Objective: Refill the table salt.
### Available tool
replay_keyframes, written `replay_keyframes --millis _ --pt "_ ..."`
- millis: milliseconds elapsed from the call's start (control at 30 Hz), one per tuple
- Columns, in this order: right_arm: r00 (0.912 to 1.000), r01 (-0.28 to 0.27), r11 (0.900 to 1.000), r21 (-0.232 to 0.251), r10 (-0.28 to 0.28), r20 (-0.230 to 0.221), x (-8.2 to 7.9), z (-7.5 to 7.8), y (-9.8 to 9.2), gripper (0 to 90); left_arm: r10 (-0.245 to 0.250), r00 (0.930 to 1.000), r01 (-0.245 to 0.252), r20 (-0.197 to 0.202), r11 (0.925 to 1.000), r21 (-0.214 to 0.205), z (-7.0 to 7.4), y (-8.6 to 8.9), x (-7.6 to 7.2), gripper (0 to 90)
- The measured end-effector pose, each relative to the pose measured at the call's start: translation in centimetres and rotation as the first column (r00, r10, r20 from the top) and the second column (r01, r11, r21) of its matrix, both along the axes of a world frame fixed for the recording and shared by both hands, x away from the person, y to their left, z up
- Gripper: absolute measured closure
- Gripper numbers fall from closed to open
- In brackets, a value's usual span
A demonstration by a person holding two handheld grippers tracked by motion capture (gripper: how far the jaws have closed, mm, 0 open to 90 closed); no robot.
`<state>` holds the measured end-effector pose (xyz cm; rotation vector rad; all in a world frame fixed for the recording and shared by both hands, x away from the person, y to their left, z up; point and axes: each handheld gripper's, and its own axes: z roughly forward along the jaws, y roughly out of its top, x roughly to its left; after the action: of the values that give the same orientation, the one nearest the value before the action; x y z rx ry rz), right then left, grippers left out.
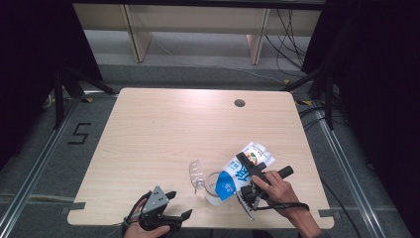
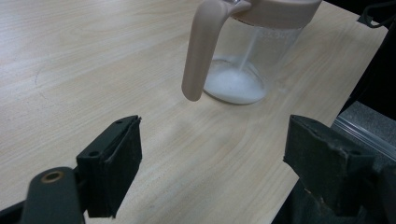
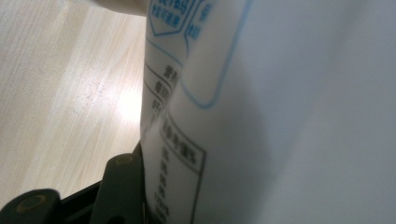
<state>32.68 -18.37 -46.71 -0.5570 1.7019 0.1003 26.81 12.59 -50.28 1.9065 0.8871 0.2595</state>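
Observation:
A blue and white carton [image 1: 242, 171] hangs tilted, top end down, over a clear jug [image 1: 212, 188] near the table's front edge. My right gripper [image 1: 247, 174] is shut on the carton's body; in the right gripper view the carton [image 3: 280, 116] presses against one black finger [image 3: 119, 186]. In the left gripper view the jug [image 2: 254, 56] has a beige rim and handle [image 2: 198, 51]. A thin white stream falls into a shallow pool of white liquid [image 2: 233, 85]. My left gripper [image 1: 180, 204] rests at the front left, open and empty [image 2: 210, 158], pointing at the jug.
The wooden table [image 1: 173, 129] has a round cable hole [image 1: 239, 103] at the back right. The table's front edge runs close behind both hands. Beyond the far edge are grey floor, shelf legs and cables.

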Motion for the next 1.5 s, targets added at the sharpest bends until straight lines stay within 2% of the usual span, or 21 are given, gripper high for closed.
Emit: replay_keyframes --millis 233,300,333,367,400,500,600,633,733,767,833,900,933,1067,1167,1200,1233,1267,1333,1367,1500 --pt "0.9999 -0.011 0.9999 -0.013 0.011 0.009 0.05 0.02 0.03 49.8 -0.004 1.0 0.004 0.001 1.0 0.002 0.01 0.02 -0.01 18.5" --pt "0.9991 -0.032 0.9989 -0.034 0.033 0.027 0.12 0.23 0.16 49.8 -0.003 1.0 0.003 -0.001 1.0 0.001 0.02 0.02 0.0 18.5" --pt "0.9986 -0.04 0.9991 -0.014 0.04 0.034 0.15 0.08 0.11 49.8 -0.002 1.0 0.002 0.0 1.0 0.001 0.02 0.02 0.0 18.5" --pt "0.9996 -0.02 0.9998 0.002 0.02 0.02 0.08 -0.1 0.02 49.8 -0.004 1.0 0.004 0.001 1.0 0.003 0.02 0.03 -0.01 18.5" --pt "0.9992 -0.027 0.9995 -0.018 0.028 0.029 0.06 0.06 0.06 49.8 -0.004 1.0 0.004 0.001 1.0 0.003 0.02 0.03 -0.01 18.4" --pt "0.9987 -0.038 0.9992 -0.014 0.038 0.033 0.11 0.14 0.12 50.1 -0.003 1.0 0.003 0.0 1.0 0.001 0.02 0.01 -0.01 18.5" --pt "0.9994 -0.023 0.9995 -0.021 0.023 0.025 0.03 0.2 0.09 50.2 0.002 1.0 -0.002 0.003 1.0 -0.007 -0.03 -0.03 -0.01 18.5" --pt "0.9999 -0.004 1.0 -0.004 0.004 0.013 -0.01 0.03 -0.01 50.2 0.002 1.0 -0.002 0.005 1.0 -0.005 -0.02 -0.02 -0.01 18.5" --pt "0.9997 -0.012 0.9999 0.006 0.012 0.02 0.01 0.0 -0.04 50.3 -0.004 1.0 0.004 0.001 1.0 0.003 0.02 0.02 -0.01 18.5" --pt "0.9999 -0.001 0.9995 0.03 0.001 0.012 -0.05 -0.2 -0.08 50.3 -0.002 1.0 0.002 0.0 1.0 0.001 0.02 0.01 -0.01 18.5" --pt "0.9999 0.0 0.9997 0.024 -0.001 0.013 -0.06 -0.17 -0.06 50.3 -0.004 1.0 0.004 0.001 1.0 0.002 0.02 0.02 -0.01 18.5" --pt "0.9987 -0.038 0.9992 -0.013 0.039 0.034 0.08 0.18 0.13 50.4 -0.004 1.0 0.004 0.001 1.0 0.003 0.02 0.02 -0.01 18.5" --pt "0.9994 -0.022 0.9998 0.001 0.022 0.027 0.0 0.05 0.05 50.5 -0.002 1.0 0.002 -0.001 1.0 0.002 0.02 0.01 -0.01 18.5" --pt "0.9989 -0.034 0.9993 -0.018 0.035 0.032 0.06 0.14 0.12 50.6 -0.001 1.0 0.001 -0.001 1.0 0.003 0.03 0.01 -0.03 18.4" --pt "0.9994 -0.021 0.9998 -0.005 0.021 0.029 0.02 0.1 0.05 50.7 0.0 1.0 0.0 0.0 1.0 0.004 0.03 0.0 -0.04 18.5" --pt "0.9987 -0.035 0.9992 -0.02 0.036 0.036 0.09 0.24 0.12 50.7 -0.001 1.0 0.001 -0.001 1.0 0.003 0.02 0.0 -0.04 18.5" --pt "0.9996 -0.016 0.9999 0.006 0.016 0.023 0.03 0.04 -0.01 50.7 -0.004 1.0 0.004 0.003 1.0 0.0 -0.01 -0.01 0.0 18.5" --pt "0.9989 -0.029 0.9994 -0.018 0.03 0.036 0.08 0.25 0.08 50.8 0.001 1.0 -0.001 0.004 1.0 -0.004 -0.03 -0.03 0.0 18.5" --pt "0.9986 -0.034 0.9992 -0.022 0.034 0.039 0.12 0.28 0.1 50.8 -0.002 1.0 0.002 0.005 1.0 -0.005 -0.05 -0.03 0.0 18.5" --pt "0.9996 -0.013 0.9999 0.003 0.013 0.027 0.03 0.05 -0.03 50.8 -0.008 0.9999 0.008 0.012 1.0 0.002 -0.01 0.02 0.03 18.5" --pt "0.9988 -0.03 0.9994 -0.016 0.031 0.038 0.06 0.19 0.11 50.9 0.0 1.0 0.0 0.002 1.0 -0.004 -0.02 -0.03 -0.04 18.4"
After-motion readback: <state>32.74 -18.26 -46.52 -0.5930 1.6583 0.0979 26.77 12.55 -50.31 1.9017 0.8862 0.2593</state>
